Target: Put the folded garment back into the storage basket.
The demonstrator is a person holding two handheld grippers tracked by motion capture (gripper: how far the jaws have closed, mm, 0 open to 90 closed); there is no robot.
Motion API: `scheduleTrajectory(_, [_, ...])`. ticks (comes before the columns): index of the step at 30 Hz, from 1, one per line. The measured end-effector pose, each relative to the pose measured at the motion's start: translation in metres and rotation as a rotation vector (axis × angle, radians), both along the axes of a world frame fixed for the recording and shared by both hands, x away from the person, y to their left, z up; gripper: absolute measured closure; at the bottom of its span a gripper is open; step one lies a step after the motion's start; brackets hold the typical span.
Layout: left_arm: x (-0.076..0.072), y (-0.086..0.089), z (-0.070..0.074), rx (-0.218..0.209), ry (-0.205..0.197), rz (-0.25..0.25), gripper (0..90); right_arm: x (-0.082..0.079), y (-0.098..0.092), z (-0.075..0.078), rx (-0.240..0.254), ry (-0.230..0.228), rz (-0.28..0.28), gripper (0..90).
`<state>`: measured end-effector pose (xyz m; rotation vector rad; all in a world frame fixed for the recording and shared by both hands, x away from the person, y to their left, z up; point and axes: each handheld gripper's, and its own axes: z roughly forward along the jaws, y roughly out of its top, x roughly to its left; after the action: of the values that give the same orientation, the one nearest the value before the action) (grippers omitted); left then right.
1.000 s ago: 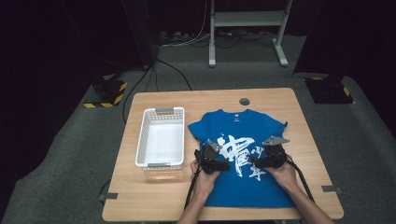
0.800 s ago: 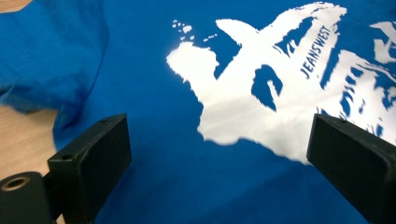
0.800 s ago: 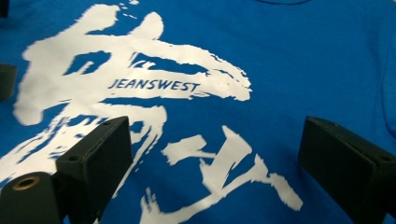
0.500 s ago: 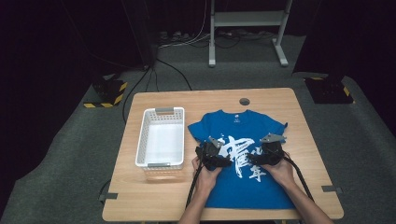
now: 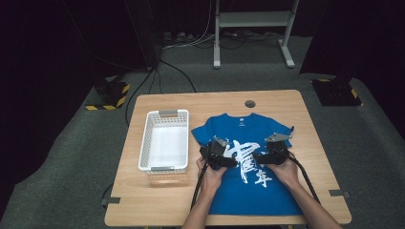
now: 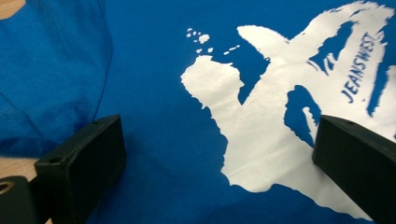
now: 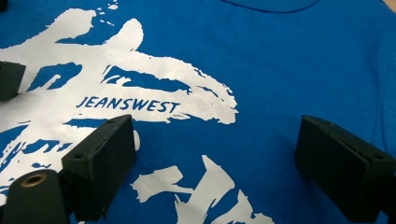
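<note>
- Blue T-shirt (image 5: 248, 162) lies flat, face up, on the right half of the wooden table (image 5: 286, 98), collar toward the far edge, white brush-stroke print (image 5: 246, 160) across the chest.
- Left gripper (image 5: 220, 153) sits over the shirt's left chest area; in the left gripper view its jaws stand wide apart, fabric (image 6: 154, 140) between them, nothing pinched.
- Right gripper (image 5: 271, 151) sits over the right chest area; in the right gripper view its jaws are likewise spread wide over the printed "JEANSWEST" lettering (image 7: 127, 105), holding nothing.
- Judged step: taking hold of the shirt, probably for folding.
- To do it well: each gripper should probably move outward to an edge or sleeve seam, since flat cloth mid-chest gives little to pinch; lower until one jaw slides under a single layer, then close; keep both hands level so the cloth lifts evenly.
- White plastic basket (image 5: 165, 140) stands empty just left of the shirt, apart from it.
- Count: one T-shirt, one basket, two grippers, one table.
</note>
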<state>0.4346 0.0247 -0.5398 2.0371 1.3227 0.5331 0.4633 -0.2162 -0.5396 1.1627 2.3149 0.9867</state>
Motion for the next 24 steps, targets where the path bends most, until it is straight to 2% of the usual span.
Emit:
scheduleTrajectory(3, [-0.011, 0.001, -0.001, 0.000, -0.006, -0.009, 3.3, -0.005, -0.002, 0.000, 0.003, -0.001, 0.017, 12.0])
scheduleTrajectory(5, [-0.012, 0.001, 0.001, -0.003, 0.003, -0.009, 3.5, -0.011, -0.002, 0.000, 0.002, -0.002, 0.031, 12.7])
scheduleTrajectory(8, [-0.005, -0.001, 0.005, -0.009, 0.003, -0.006, 4.3, -0.011, -0.003, 0.001, 0.005, -0.014, 0.022, 13.7])
scheduleTrajectory(11, [0.004, -0.007, 0.009, 0.005, -0.013, -0.011, 3.9, -0.004, -0.005, 0.005, 0.045, -0.014, -0.016, 14.1])
scheduleTrajectory(15, [0.013, -0.008, 0.002, 0.022, 0.020, -0.006, 3.5, 0.004, -0.006, 0.000, 0.008, -0.003, -0.028, 14.1])
scheduleTrajectory(17, [0.009, -0.005, -0.001, -0.002, -0.005, -0.007, 2.7, 0.003, -0.006, 0.000, 0.004, -0.006, -0.025, 14.1])
scheduleTrajectory(18, [0.006, -0.004, -0.001, 0.000, -0.011, -0.012, 2.8, 0.003, -0.006, 0.000, 0.003, -0.005, -0.022, 14.0])
scheduleTrajectory(22, [-0.009, -0.002, -0.001, 0.000, -0.012, -0.021, 2.8, -0.006, -0.005, 0.000, 0.000, -0.004, 0.005, 13.9])
scheduleTrajectory(24, [-0.008, -0.002, 0.000, 0.007, -0.006, -0.019, 3.2, -0.009, -0.004, 0.001, -0.011, -0.013, 0.015, 15.0])
